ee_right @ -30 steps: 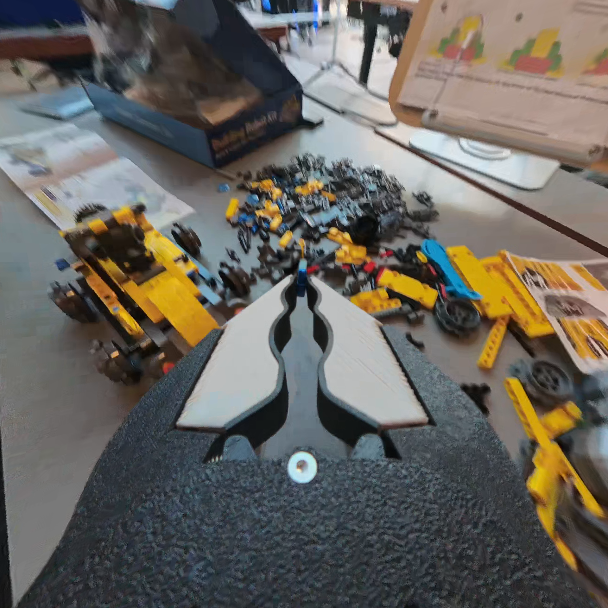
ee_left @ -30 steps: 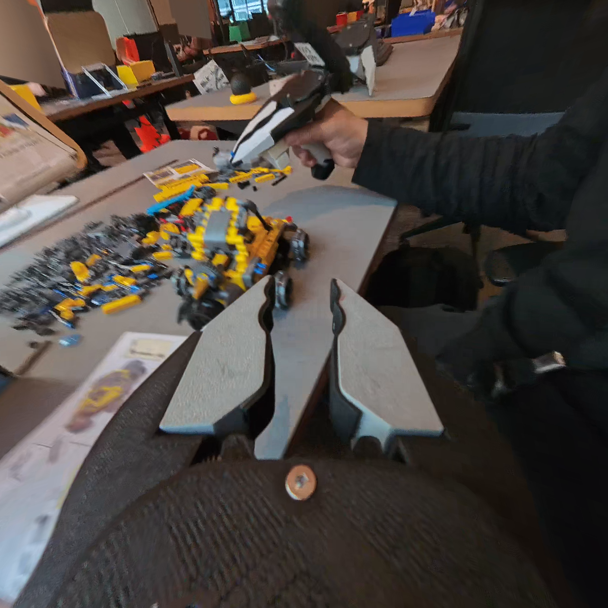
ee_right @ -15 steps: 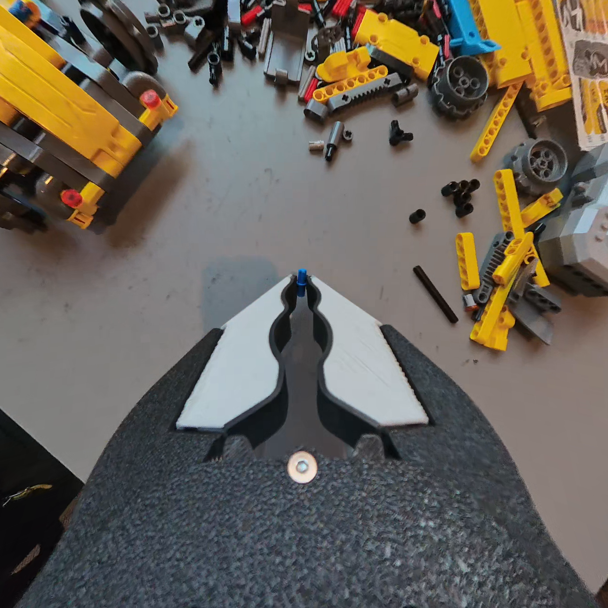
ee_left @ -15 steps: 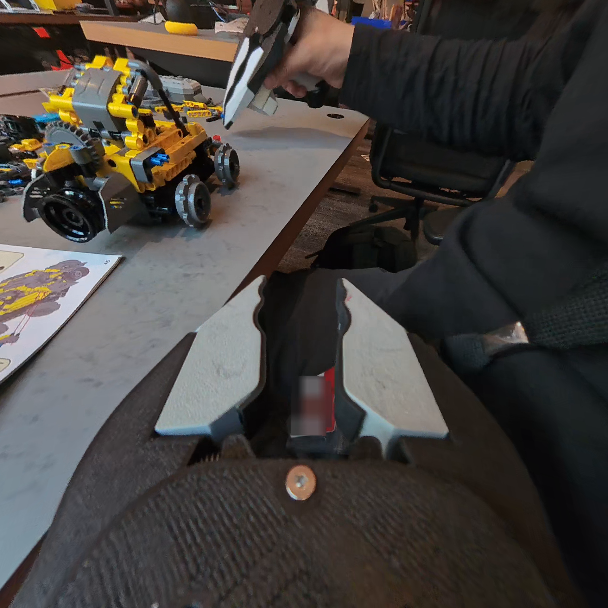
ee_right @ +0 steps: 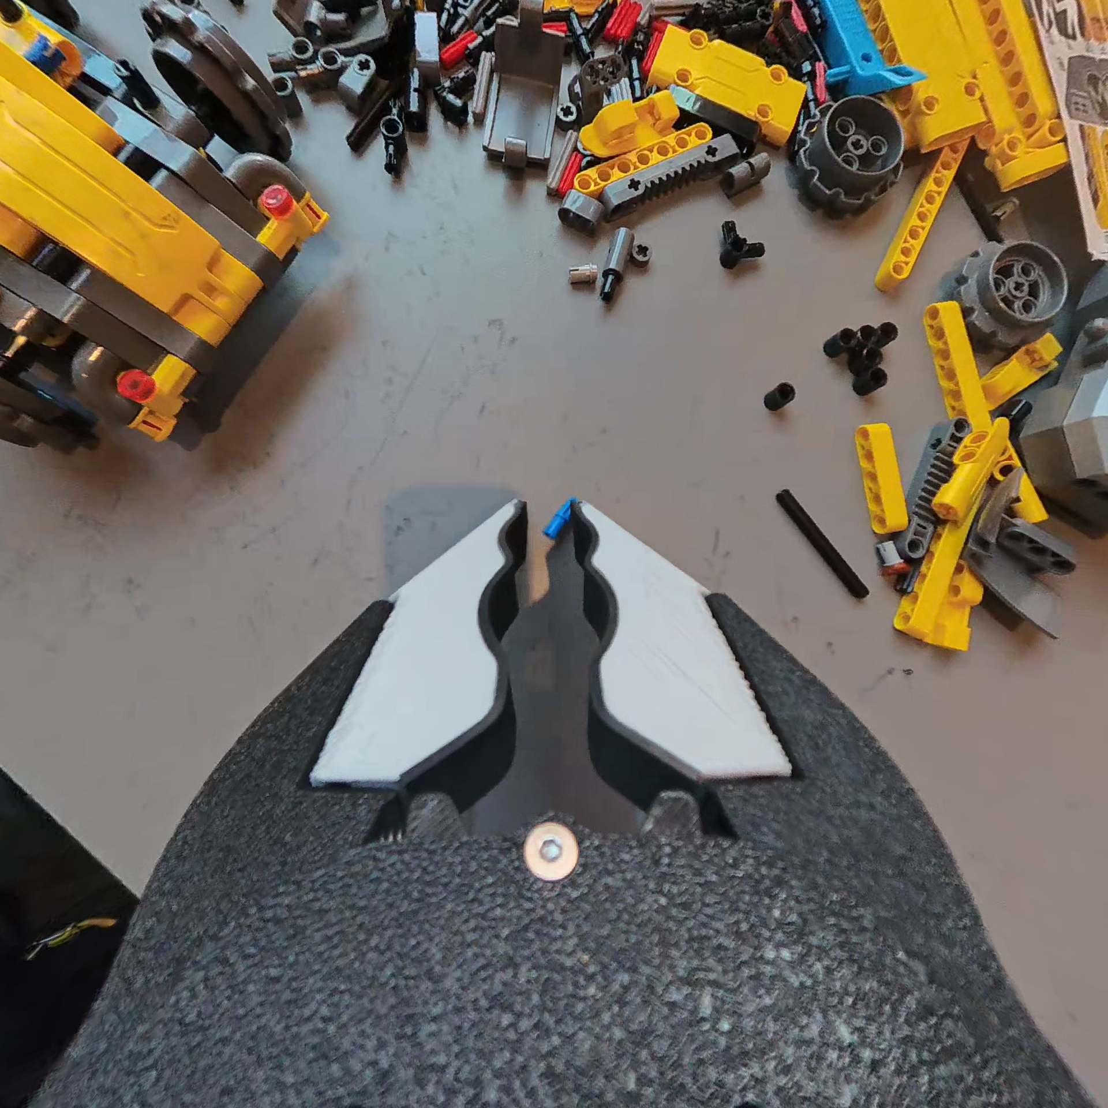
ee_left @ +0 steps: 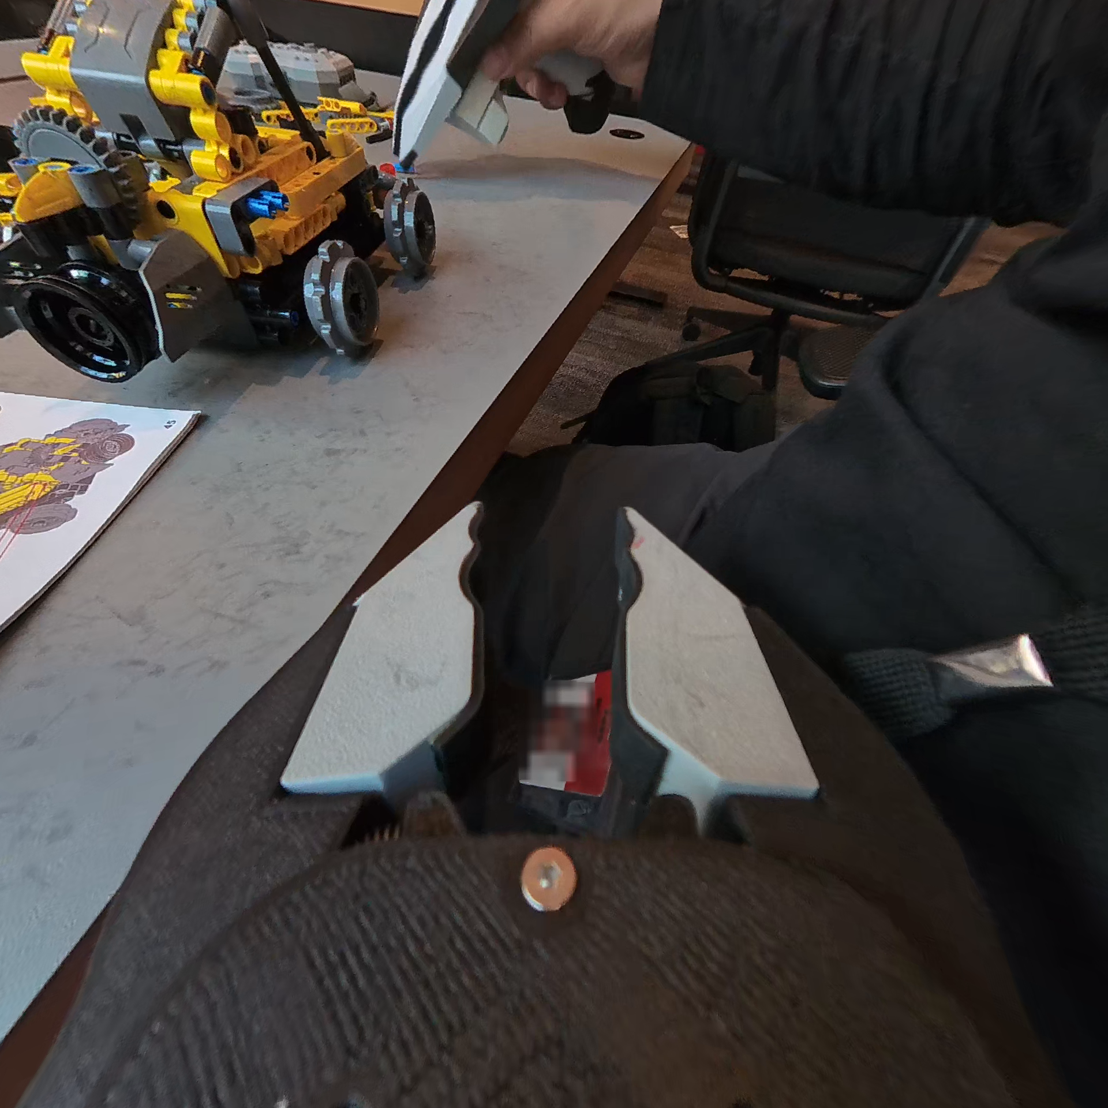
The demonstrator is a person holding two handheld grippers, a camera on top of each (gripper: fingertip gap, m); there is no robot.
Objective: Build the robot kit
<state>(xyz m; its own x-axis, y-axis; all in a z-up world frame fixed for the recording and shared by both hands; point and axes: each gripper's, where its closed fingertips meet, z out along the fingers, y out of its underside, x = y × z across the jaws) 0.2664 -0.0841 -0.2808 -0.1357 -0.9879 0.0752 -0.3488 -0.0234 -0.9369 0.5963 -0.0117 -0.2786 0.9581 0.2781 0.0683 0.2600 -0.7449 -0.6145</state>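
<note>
The right gripper [ee_right: 547, 509] was pointed straight down at the grey table [ee_right: 479, 390], jaws parted just a little. A tiny blue pin [ee_right: 557, 519] sat tilted in that gap, leaning against the right fingertip and clear of the left one, so it didn't look clamped. Can't tell whether it was already resting on the tabletop.

Left of it sat the yellow and grey brick-built vehicle [ee_right: 120, 240], red studs on its near corners. The loose parts pile [ee_right: 689, 108] spread across the top: yellow beams, grey wheel hubs, a blue piece, black connectors. A black axle rod [ee_right: 821, 542] lay just right of the gripper, well apart from the pin.

The left gripper [ee_left: 548, 515] was hanging off the table edge [ee_left: 467, 455] over the person's dark-clothed lap, jaws wide and holding nothing. From there you could see the vehicle [ee_left: 198, 198] side-on, an instruction booklet [ee_left: 78, 479] near it, and a hand [ee_left: 575, 42] holding the other gripper tip-down by the vehicle's rear wheel [ee_left: 411, 219].
</note>
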